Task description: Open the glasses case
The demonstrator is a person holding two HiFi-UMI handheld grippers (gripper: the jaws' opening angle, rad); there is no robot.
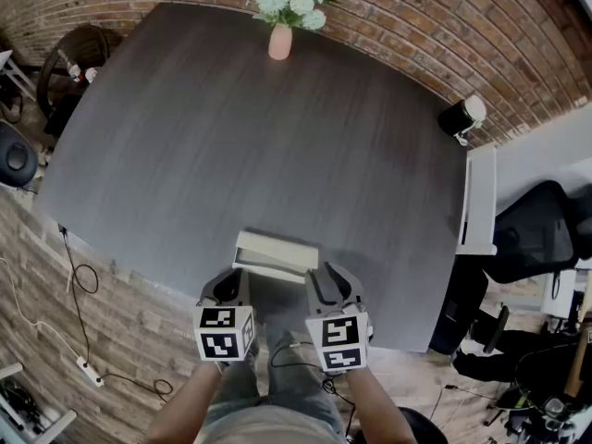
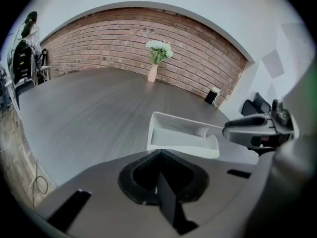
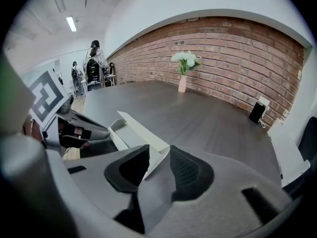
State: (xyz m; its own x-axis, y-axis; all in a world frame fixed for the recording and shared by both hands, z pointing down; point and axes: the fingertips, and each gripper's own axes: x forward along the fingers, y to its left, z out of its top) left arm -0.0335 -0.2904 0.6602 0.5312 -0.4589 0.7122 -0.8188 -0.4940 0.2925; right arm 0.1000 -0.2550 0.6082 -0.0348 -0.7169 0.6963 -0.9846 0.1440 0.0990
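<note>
The right gripper (image 3: 158,155) is clamped on the lid (image 3: 148,138) corner, holding the case (image 1: 276,252) open. The left gripper (image 2: 159,157), jaws together and empty, sits just beside it, probably as a brace

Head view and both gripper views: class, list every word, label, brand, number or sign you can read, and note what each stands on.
No readable text in any view.
Left marker cube and right marker cube: black-and-white square patterns only, no letters or digits.
Glasses case: plain white, no print shows.
Vase: plain, no label.
Black device at the table's far corner: too small to show any label.
</note>
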